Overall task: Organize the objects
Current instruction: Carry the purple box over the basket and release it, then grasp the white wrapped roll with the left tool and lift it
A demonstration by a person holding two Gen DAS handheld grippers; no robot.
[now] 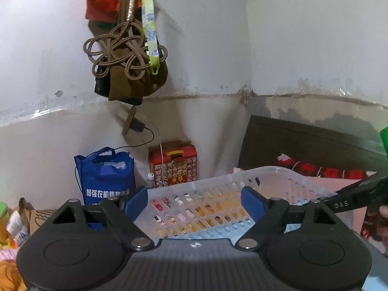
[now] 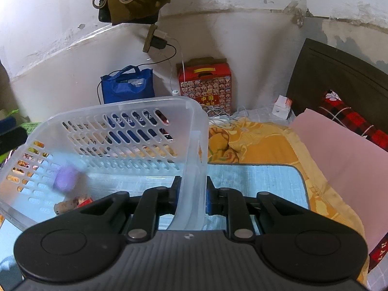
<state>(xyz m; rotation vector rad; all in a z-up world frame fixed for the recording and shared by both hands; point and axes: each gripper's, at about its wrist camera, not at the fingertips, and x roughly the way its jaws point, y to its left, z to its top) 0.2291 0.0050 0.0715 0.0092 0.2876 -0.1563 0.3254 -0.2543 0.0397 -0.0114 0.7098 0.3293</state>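
A translucent white plastic basket point(image 2: 121, 121) with slotted walls sits tilted over a light blue mat point(image 2: 254, 181). My right gripper point(image 2: 191, 196) is shut on the basket's right wall. Inside lie a blurred purple object point(image 2: 65, 178) and a small brown and red item point(image 2: 72, 203). In the left wrist view the basket point(image 1: 218, 194) is straight ahead. My left gripper point(image 1: 194, 202) is open, its blue pads on either side of the basket's near wall, not clamping it. The right gripper's black arm point(image 1: 351, 196) shows at the basket's right.
A blue shopping bag point(image 2: 128, 87) and a red gift box point(image 2: 206, 84) stand against the wall. A yellow quilt point(image 2: 254, 140), a pink sheet point(image 2: 339, 150) and a dark headboard point(image 2: 339, 72) lie to the right. Cords and bags point(image 1: 126, 48) hang on the wall.
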